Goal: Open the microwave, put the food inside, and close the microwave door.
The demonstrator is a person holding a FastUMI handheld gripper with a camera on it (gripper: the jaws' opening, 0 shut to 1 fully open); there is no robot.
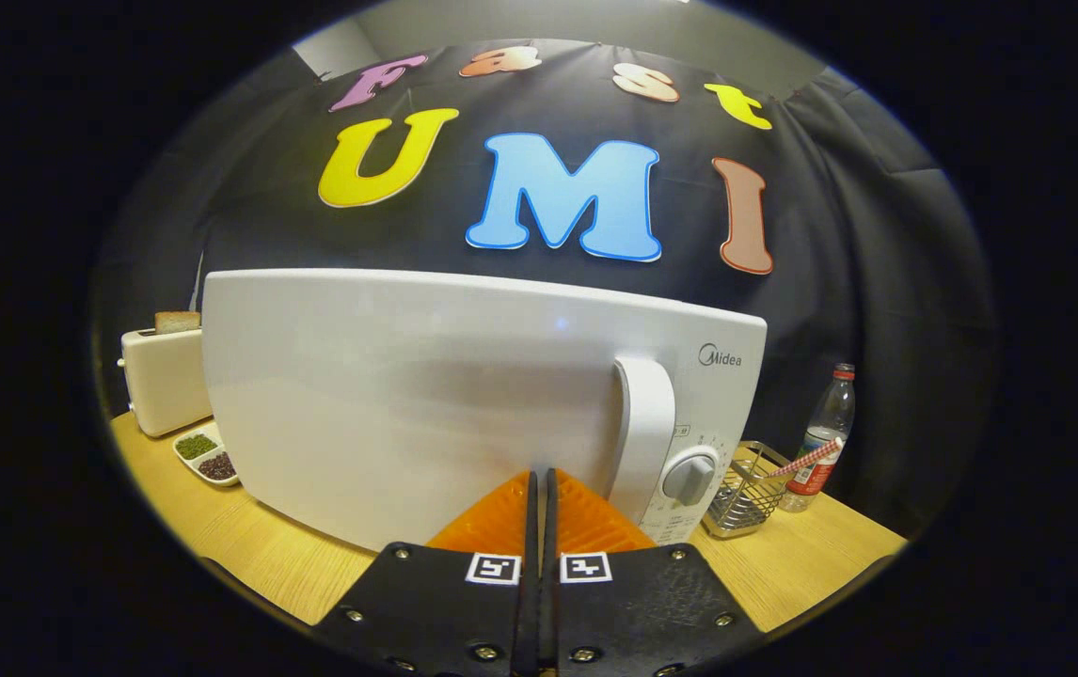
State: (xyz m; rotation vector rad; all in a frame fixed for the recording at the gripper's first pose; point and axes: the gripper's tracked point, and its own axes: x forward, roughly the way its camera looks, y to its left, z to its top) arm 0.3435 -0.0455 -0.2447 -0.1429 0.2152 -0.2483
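Gripper (539, 484) sits at the bottom centre of the frame, fingers pressed together with only a thin slit between them and nothing held. Fingertips are close against the lower front of the microwave door (407, 395); contact cannot be confirmed. Microwave (708, 376) fills the middle of the frame, door closed, on a wooden table (802, 555). Door handle (644, 423) stands upright just right of the fingertips, with a control knob (689, 478) beside it. Left of centre: toaster (163, 381) with a slice of bread (177, 322) sticking up, and a divided dish (207, 456) in front. Lower right: wire basket (748, 494) and a plastic bottle (821, 437).
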